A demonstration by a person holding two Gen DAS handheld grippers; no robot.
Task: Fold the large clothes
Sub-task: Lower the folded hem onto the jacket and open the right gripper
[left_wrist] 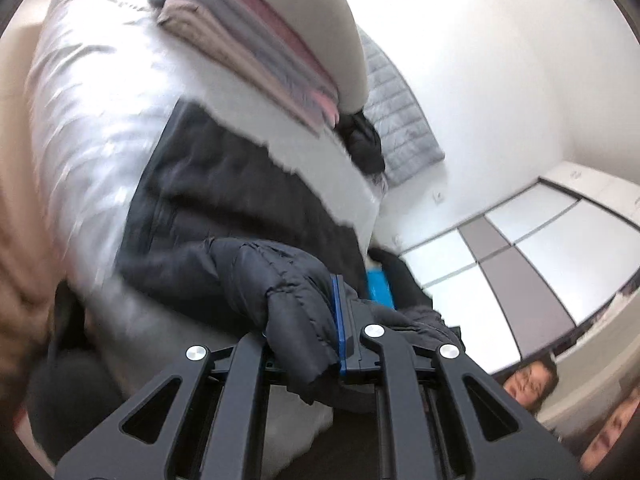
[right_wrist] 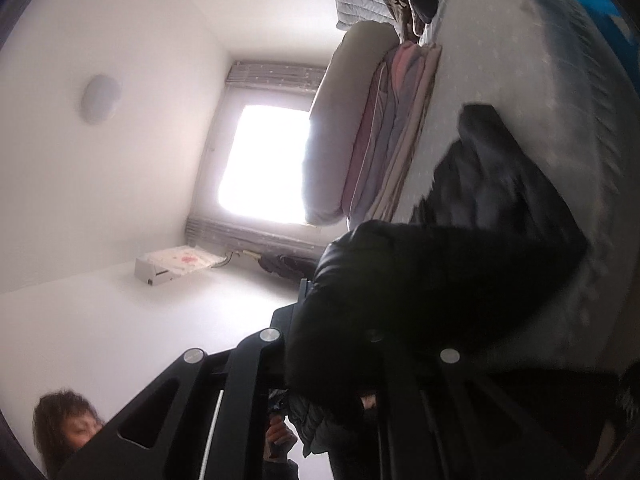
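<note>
A black quilted jacket (left_wrist: 224, 200) lies spread on the pale grey bed (left_wrist: 92, 112). My left gripper (left_wrist: 320, 332) is shut on a puffy fold of it, and the cloth bulges out beside a blue-edged pad (left_wrist: 339, 320). In the right wrist view the same jacket (right_wrist: 472, 256) drapes over my right gripper (right_wrist: 340, 344), which is shut on another part of it; the cloth hides its fingertips. Both views are tilted and blurred.
A stack of folded blankets and a pillow (left_wrist: 280, 40) sits further back on the bed, with dark clothes (left_wrist: 364, 140) beside it. A wardrobe (left_wrist: 520, 248) fills the right side. A bright window (right_wrist: 268, 160) and people (right_wrist: 64, 428) show in the right wrist view.
</note>
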